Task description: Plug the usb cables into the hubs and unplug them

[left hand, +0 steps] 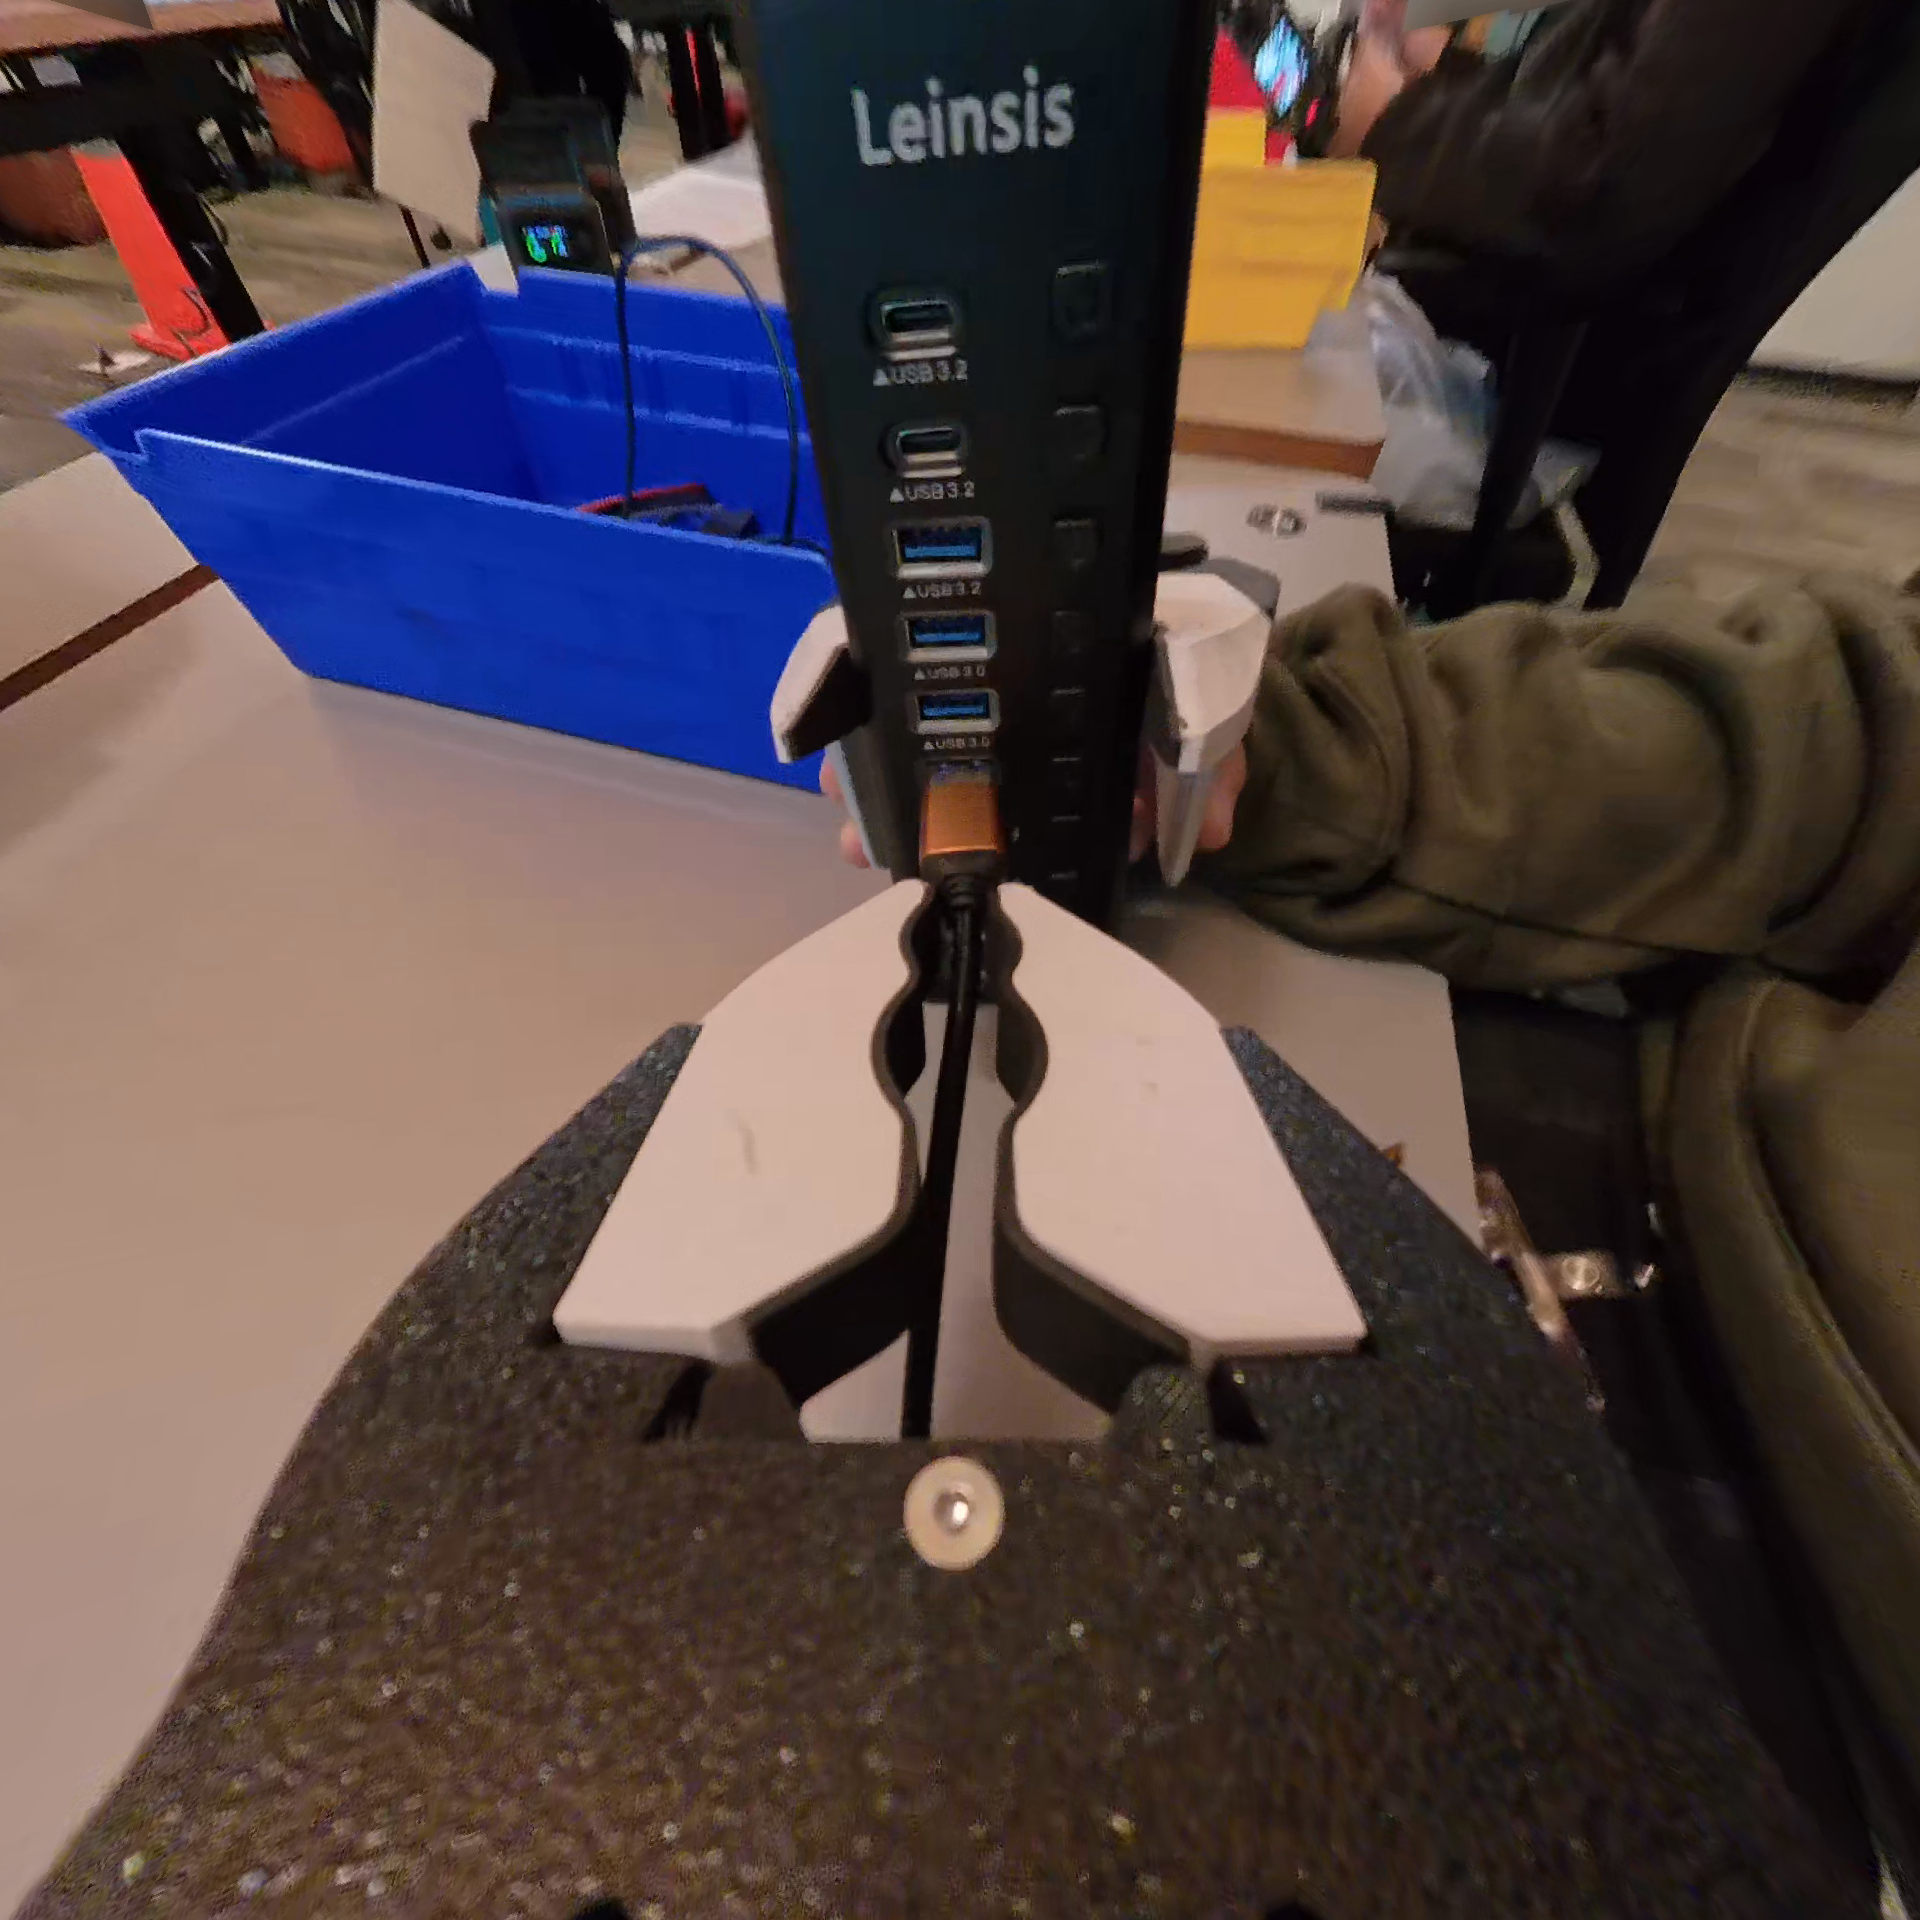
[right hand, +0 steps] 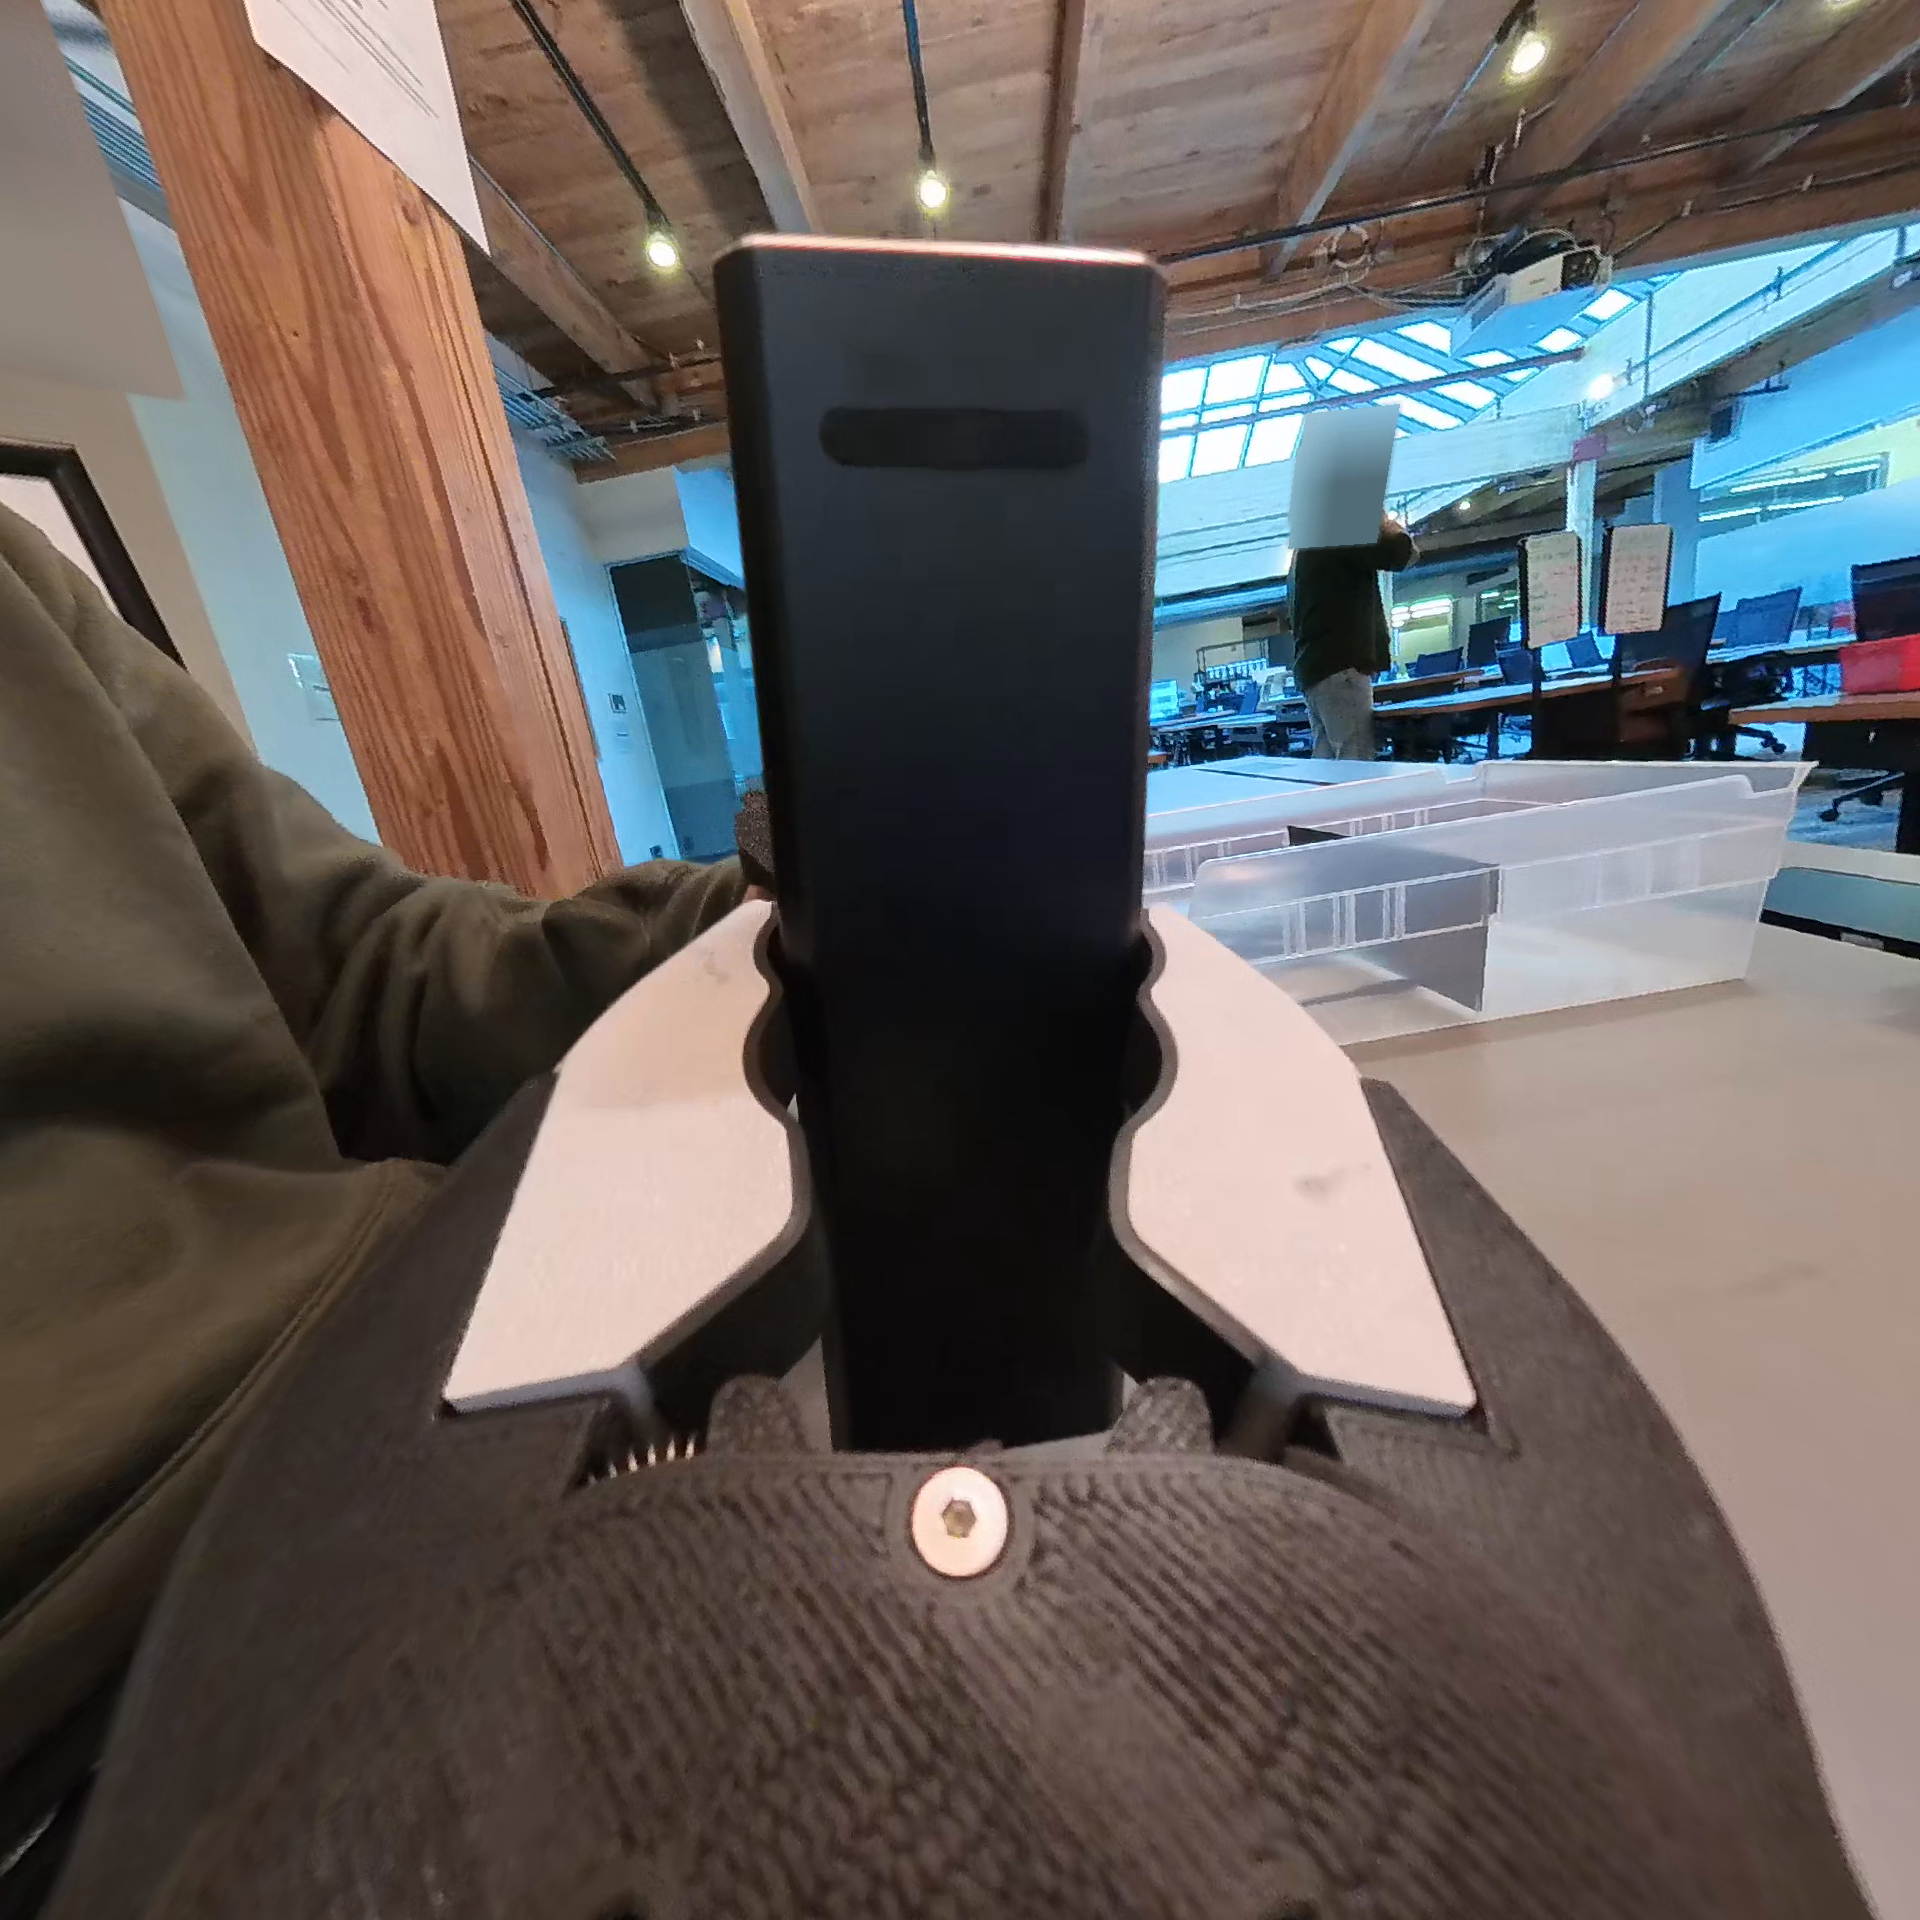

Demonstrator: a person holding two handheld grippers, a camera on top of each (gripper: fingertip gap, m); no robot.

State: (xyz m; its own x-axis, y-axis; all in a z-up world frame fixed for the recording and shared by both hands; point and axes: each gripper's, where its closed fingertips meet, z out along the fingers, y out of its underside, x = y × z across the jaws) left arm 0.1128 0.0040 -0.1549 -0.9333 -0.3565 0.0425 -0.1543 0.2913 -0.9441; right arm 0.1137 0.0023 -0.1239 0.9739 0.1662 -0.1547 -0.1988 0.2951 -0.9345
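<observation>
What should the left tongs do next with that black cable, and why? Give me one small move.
Probably pull straight back along the cable. The copper-sleeved USB plug sits in the lowest port of the upright black USB hub, the left tongs are shut on the thin black cable just behind it, and the right tongs clamp the hub's sides, bracing it for unplugging.

Writing noted, wording not copied. Black hub point(left hand: 977, 468): white brand lettering near the top of its front face, and a small white label under each port. Small black device point(left hand: 549, 241) on the rim of the blue bin point(left hand: 436, 540): lit green-blue digits, blurred. White sheet point(right hand: 364, 94) on the wooden post point(right hand: 395, 520): faint print. Distant whiteboards point(right hand: 1553, 587): handwriting too small to read.
</observation>
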